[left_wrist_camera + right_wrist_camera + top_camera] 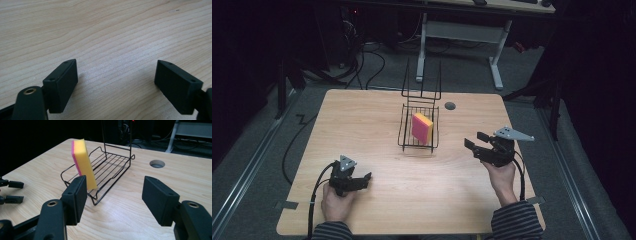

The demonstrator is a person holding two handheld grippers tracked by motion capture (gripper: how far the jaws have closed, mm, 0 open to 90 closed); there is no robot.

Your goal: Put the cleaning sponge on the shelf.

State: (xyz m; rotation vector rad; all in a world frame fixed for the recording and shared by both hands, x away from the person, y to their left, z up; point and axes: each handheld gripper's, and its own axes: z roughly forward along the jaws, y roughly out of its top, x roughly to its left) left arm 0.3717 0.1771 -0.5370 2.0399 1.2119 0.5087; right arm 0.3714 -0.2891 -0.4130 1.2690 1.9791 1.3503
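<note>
A black wire rack (403, 131) stands at the middle of the wooden table, with a tall wire handle at its far end. A sponge (422, 127), pink on one face and yellow on the other, stands on edge inside it. In the right gripper view the sponge (83, 165) leans in the rack (110, 162) just ahead of my jaws. My right gripper (474, 140) hovers to the rack's right, pointing at it, open and empty (115, 180). My left gripper (366, 179) rests low near the front left, open over bare wood (116, 62), well apart from the rack.
A round cable hole (450, 105) sits in the tabletop behind the rack to the right. Beyond the table's far edge stand white desk legs (422, 45), with cables on the grey floor. The left gripper (22, 192) shows far off at the left of the right gripper view.
</note>
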